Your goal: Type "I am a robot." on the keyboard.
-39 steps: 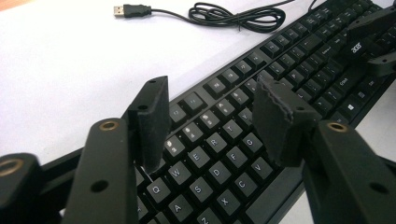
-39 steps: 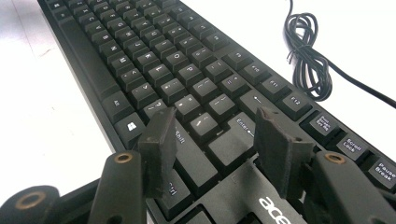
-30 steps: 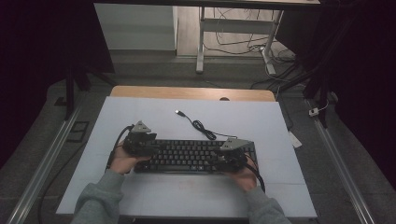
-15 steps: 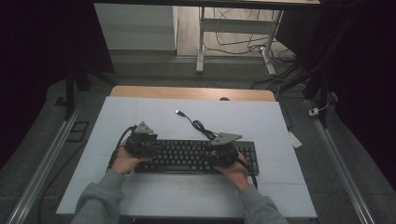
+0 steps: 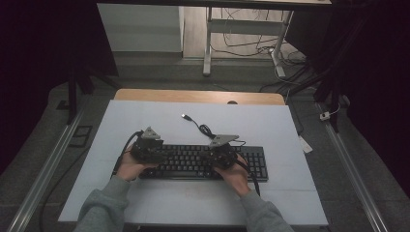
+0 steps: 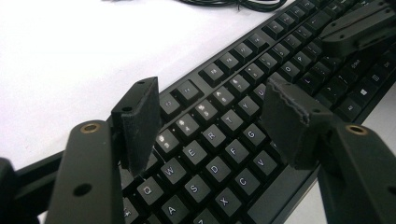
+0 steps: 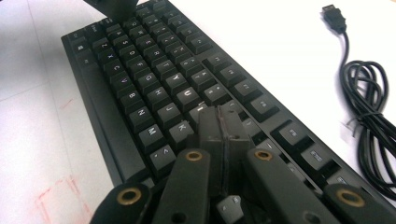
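White table [image 5: 145,116], black keyboard [image 5: 193,162]; left tongs [image 6: 210,119] wide apart over its keys, right tongs [image 7: 219,123] just closed, empty, tips low over keys.

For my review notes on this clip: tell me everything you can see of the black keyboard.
The keyboard is a black, plastic-looking board with rows of raised black keys bearing pale letters. It lies flat, long side across the white table top, near the person's edge. Its black cable lies coiled behind it, the USB plug loose on the table. The left gripper is poised over its left end, jaws open above the letter keys. The right gripper, jaws together, is over keys right of the middle; contact is unclear.
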